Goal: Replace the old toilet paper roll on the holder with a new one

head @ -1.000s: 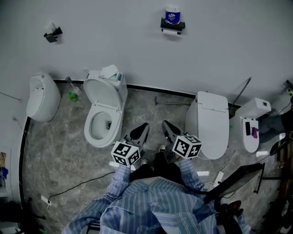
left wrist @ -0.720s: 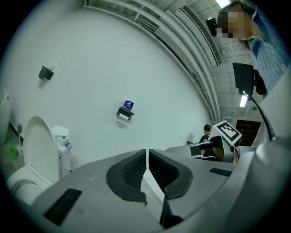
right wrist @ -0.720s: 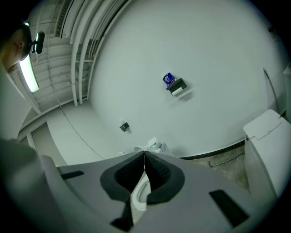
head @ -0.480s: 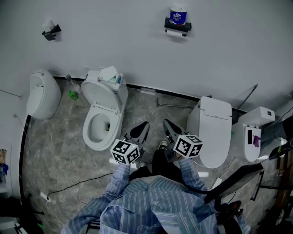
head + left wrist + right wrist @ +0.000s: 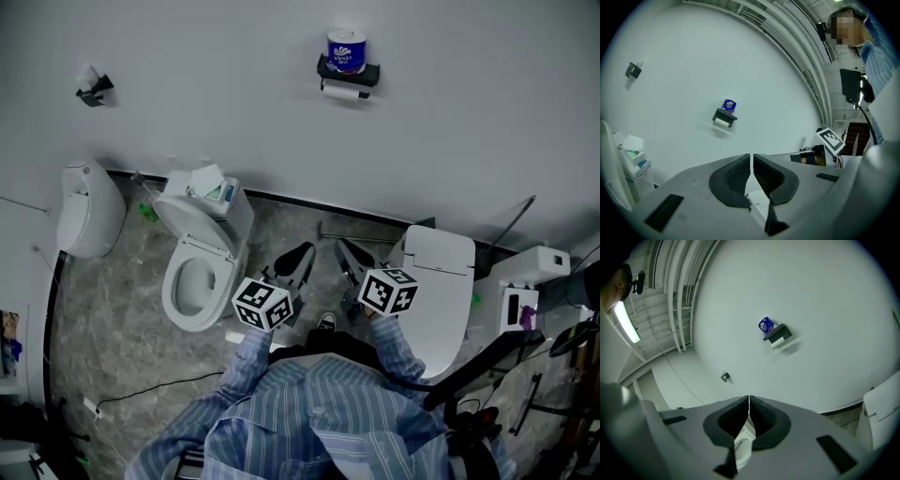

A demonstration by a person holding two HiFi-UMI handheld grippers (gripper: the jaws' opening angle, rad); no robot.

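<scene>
Up on the wall at 12 o'clock is the holder (image 5: 349, 71). The new roll (image 5: 346, 51) in blue wrap stands on top and the old roll (image 5: 343, 92) hangs underneath. Well below it, roughly 6 o'clock from it, the left tool (image 5: 300, 253) and right tool (image 5: 343, 249) are side by side, both pinched closed with nothing in them. An open toilet (image 5: 195, 281) is at the left tool's 9 o'clock, and a closed toilet (image 5: 439, 281) is at the right tool's 3.
</scene>
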